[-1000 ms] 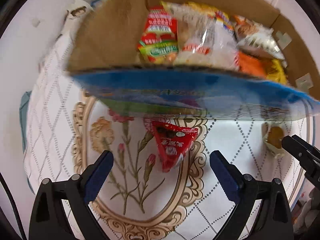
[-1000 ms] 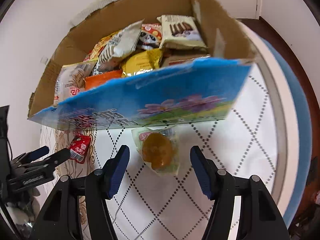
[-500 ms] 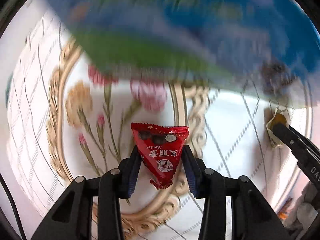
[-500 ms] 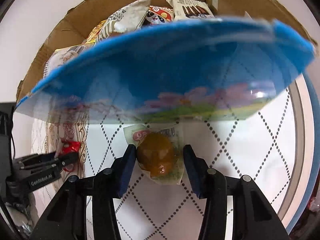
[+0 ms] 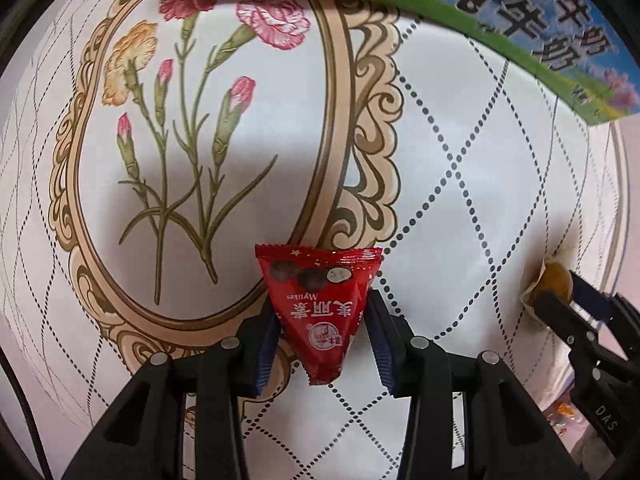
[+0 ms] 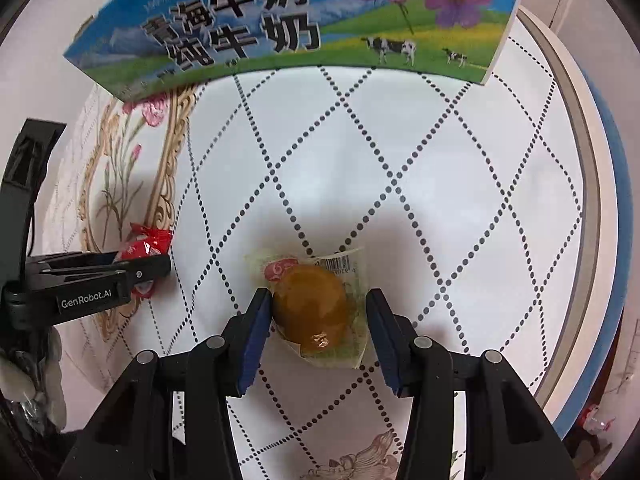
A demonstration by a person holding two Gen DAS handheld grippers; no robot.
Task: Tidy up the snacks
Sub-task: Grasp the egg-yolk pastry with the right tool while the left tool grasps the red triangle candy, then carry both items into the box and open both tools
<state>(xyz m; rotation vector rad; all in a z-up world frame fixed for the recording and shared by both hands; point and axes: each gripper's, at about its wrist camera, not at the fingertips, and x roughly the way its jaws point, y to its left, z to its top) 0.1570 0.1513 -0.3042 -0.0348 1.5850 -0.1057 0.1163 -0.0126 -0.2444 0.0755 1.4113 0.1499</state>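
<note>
We start with the milk carton box (image 6: 304,20), the printed cardboard wall that stands on the patterned tablecloth (image 6: 400,168) at the far side of both views; its inside is hidden here, and we judge it the likely home for the loose snacks. It looks stiff enough to take packets dropped over its edge

Next, the sealed pouch with an amber, egg-shaped lump (image 6: 310,308) lies flat on the cloth in front of the box. Our right gripper (image 6: 316,316) points down over it with both pads closed against the pouch, one at the lump's side, the other on the clear film margin. We judge it light, with a firm core and slick plastic around it, so the hold belongs across the lump's widest part, not on the loose film, which would slide or crumple

Smallest is the red triangular chocolate packet (image 5: 320,304), lying near the ornate floral frame of the cloth. Our left gripper (image 5: 322,332) pinches its tapering lower half between the blue pads. It seems almost weightless, puffy and crinkly; we squeeze gently at mid-body, since a hard pinch could crush the pieces inside, and the narrow tip could slip free
</note>
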